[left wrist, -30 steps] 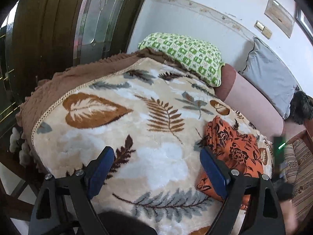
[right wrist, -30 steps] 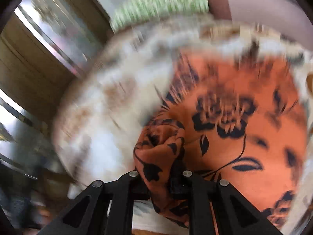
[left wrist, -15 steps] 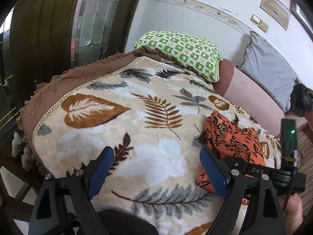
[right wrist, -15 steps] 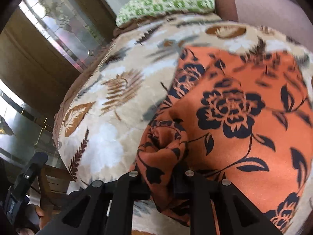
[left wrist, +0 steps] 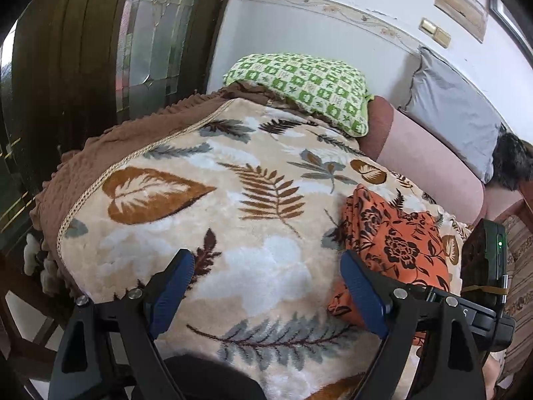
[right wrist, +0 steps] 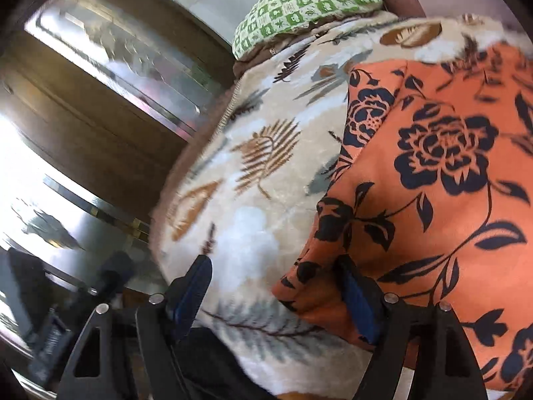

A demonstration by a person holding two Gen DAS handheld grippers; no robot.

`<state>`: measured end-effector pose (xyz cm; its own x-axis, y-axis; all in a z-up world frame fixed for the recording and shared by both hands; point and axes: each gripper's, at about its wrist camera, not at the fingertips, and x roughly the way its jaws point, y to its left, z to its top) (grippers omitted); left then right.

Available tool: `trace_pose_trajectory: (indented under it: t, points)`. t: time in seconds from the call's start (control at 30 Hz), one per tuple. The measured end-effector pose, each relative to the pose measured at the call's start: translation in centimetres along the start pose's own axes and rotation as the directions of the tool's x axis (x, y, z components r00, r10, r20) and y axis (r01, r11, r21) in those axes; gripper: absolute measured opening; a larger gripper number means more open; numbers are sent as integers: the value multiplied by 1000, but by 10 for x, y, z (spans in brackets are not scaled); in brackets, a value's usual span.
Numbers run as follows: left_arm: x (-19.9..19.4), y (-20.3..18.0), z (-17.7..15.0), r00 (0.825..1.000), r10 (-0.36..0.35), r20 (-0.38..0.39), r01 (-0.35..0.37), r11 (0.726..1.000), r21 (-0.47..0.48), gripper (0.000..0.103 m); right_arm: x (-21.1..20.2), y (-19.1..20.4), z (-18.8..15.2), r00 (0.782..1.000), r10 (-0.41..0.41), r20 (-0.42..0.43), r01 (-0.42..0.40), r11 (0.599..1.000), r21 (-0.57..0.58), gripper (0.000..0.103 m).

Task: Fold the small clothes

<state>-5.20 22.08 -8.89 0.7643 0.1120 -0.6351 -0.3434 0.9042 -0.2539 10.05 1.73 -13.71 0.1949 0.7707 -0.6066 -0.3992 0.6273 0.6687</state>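
An orange cloth with a dark flower print (left wrist: 396, 243) (right wrist: 443, 173) lies folded on the leaf-patterned blanket (left wrist: 206, 220) (right wrist: 253, 180), toward its right side. My right gripper (right wrist: 276, 283) hovers at the cloth's near left corner, its jaws opening; that corner rests loose on the blanket between the blue pads (right wrist: 353, 293), which no longer press it. Over bare blanket to the left of the cloth, my left gripper (left wrist: 266, 280) stands open with nothing between its fingers. The right gripper's black body (left wrist: 483, 266) shows at the right edge of the left wrist view.
A green checked pillow (left wrist: 306, 86) (right wrist: 299, 3) lies at the blanket's far end, by a pink bolster (left wrist: 426, 156) and a grey cushion (left wrist: 453, 113). A brown quilted cover (left wrist: 110, 143) edges the blanket on the left, with wood-and-glass doors (left wrist: 133, 40) beyond.
The right gripper was shut on a bunched corner of the orange cloth; its jaws have now spread and the corner has dropped onto the blanket. The left gripper has not moved.
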Motion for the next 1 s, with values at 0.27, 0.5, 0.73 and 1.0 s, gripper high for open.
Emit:
trace_pose_trajectory:
  t: [0.27,0.5,0.73,1.0]
  points:
    - [-14,-3,6,999,32,19,-33,999,25,90,-17,-4,13,986,73,149,-88,992,96,79]
    - [-16,-16,13,999,28,23,-29,999,43,90,18,-25,3,988,154,25,-156,972,177,78]
    - [-9,-47,20,999,-37,12,36,997,73,90,2,-59,3,967,241,82,-255,908,333,78]
    - [-5,-42,18,1000,-5,3,4,999,53,90,-26,-56,29,958,258,128,-287,898,335,78]
